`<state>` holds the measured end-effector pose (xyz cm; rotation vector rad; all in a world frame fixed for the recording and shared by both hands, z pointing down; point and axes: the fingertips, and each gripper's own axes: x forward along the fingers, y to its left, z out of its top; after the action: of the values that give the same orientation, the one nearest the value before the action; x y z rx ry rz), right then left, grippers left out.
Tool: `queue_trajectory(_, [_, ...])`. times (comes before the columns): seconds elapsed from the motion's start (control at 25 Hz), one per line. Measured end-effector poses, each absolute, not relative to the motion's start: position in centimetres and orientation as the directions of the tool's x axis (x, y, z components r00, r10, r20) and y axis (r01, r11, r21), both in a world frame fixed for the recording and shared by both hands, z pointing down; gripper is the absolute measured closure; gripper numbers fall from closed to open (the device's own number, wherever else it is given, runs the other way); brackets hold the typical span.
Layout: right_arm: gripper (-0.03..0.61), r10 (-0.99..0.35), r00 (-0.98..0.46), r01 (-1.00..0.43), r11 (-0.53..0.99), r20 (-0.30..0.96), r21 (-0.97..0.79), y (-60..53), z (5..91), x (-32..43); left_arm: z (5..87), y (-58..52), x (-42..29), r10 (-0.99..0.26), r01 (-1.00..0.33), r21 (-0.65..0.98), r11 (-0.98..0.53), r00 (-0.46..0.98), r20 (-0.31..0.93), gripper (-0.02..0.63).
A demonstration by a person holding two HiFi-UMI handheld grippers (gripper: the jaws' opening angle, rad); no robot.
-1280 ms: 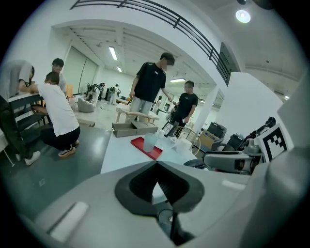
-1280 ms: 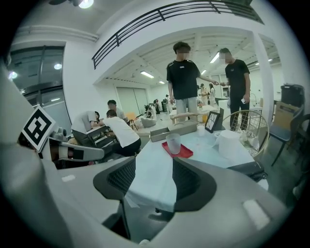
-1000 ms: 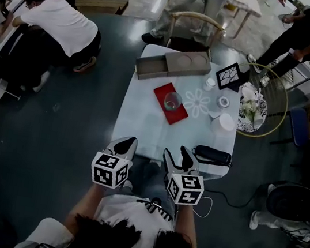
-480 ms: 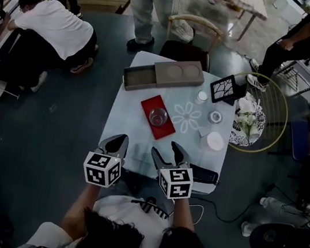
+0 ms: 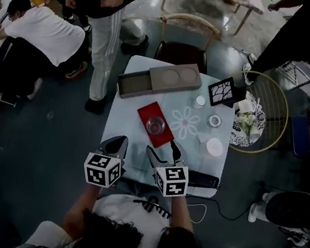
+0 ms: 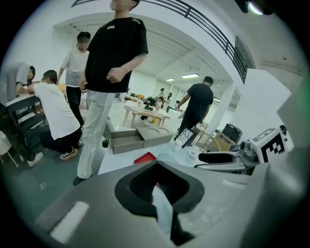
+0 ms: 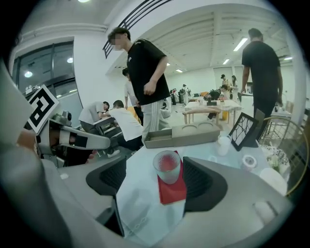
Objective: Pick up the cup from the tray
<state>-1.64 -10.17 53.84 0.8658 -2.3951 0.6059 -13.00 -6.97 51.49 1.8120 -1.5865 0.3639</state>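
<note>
A clear glass cup (image 5: 155, 125) stands on a red tray (image 5: 163, 136) near the middle of the white table (image 5: 126, 122). My right gripper (image 5: 163, 153) is open at the table's front edge, a short way before the tray. In the right gripper view the cup (image 7: 167, 167) and tray (image 7: 173, 191) show between its wide-apart jaws (image 7: 157, 180), still beyond them. My left gripper (image 5: 115, 145) is shut and empty, beside the right one over the front left edge. In the left gripper view (image 6: 157, 167) a corner of the tray (image 6: 145, 157) shows above the closed tips.
A long brown box (image 5: 159, 79) lies at the table's far edge, with a black framed picture (image 5: 223, 91) to its right. Small white pots (image 5: 214, 120) and a lid (image 5: 215, 147) sit right of the tray. A black case (image 5: 201, 179) lies front right. A person stands (image 5: 107, 37) at the table's left.
Both grippers have come forward to the table's front edge, the right one towards the tray. A standing person has walked up to the table's left side.
</note>
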Motion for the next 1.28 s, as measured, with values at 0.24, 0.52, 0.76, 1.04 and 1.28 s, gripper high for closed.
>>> queue_trajectory(0.24, [0.169,-0.431,-0.638,-0.677,0.709,0.638,-0.199,-12.5,56.2,-3.0,53.2,-8.9,-13.0,-0.73,-0.948,0.315,-0.046,0.248,0.638,0.614])
queue_trajectory(0.52, [0.132,-0.443,-0.574,-0.687,0.718,0.689,-0.111,-14.8,59.6,-4.6,54.1,-10.5,-13.9,-0.698,-0.942,0.327,-0.07,0.281,0.659,0.614])
queue_trajectory(0.76, [0.097,-0.445,-0.516,-0.695,0.717,0.732,-0.054,-15.1,62.7,-5.2,55.7,-11.3,-14.7,-0.658,-0.946,0.316,-0.07,0.282,0.698,0.614])
queue_trajectory(1.04, [0.141,-0.492,-0.501,-0.71,0.704,0.712,-0.013,-16.2,64.3,-5.3,57.7,-11.6,-15.7,-0.612,-0.948,0.311,-0.064,0.283,0.739,0.614])
queue_trajectory(1.28, [0.158,-0.503,-0.508,-0.717,0.697,0.699,-0.02,-17.3,64.8,-6.2,58.7,-11.5,-16.8,-0.595,-0.947,0.317,-0.051,0.283,0.752,0.614])
